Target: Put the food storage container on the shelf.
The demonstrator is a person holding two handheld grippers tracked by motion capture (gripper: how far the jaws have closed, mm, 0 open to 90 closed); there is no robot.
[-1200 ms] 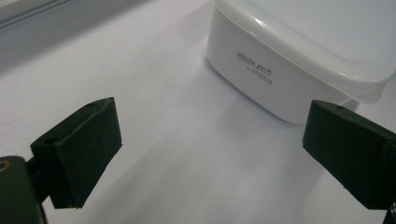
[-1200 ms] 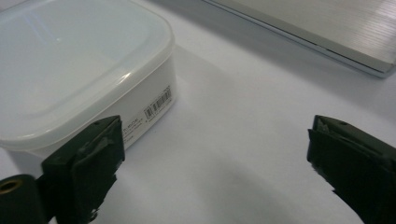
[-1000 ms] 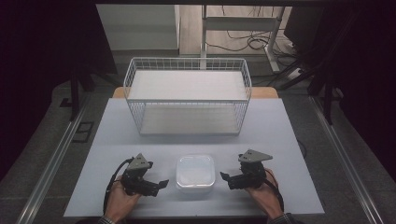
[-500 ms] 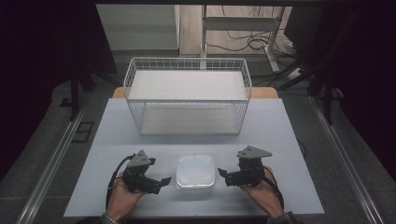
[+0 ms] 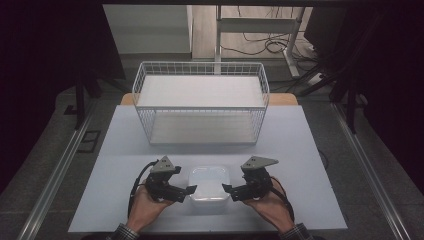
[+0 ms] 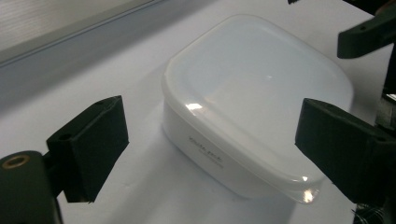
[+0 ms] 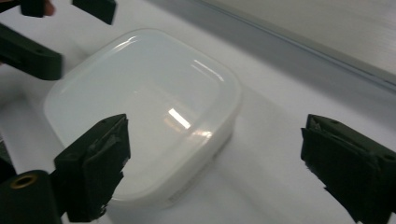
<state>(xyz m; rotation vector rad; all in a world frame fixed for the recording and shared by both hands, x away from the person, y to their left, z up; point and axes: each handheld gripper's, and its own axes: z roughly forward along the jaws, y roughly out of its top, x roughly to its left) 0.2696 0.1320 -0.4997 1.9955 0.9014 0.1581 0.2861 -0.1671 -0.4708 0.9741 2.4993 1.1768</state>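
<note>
Lidded white container point(image 5: 209, 182) on tabletop point(image 5: 300, 150); flanked by left gripper point(image 5: 184, 190) & right gripper point(image 5: 231, 191), jaws spread, nothing held; risk: uneven squeeze, box slides/lid pops

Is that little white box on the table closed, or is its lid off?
Closed. The white box has its lid seated flush, rim overlapping the base all round. What is inside cannot be told; the plastic is cloudy.

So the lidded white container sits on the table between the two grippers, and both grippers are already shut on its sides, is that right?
Not quite. The white container does sit on the table between the left gripper and the right gripper, but neither is shut on it. Each gripper view shows its jaws spread wide and clear of the container.
</note>
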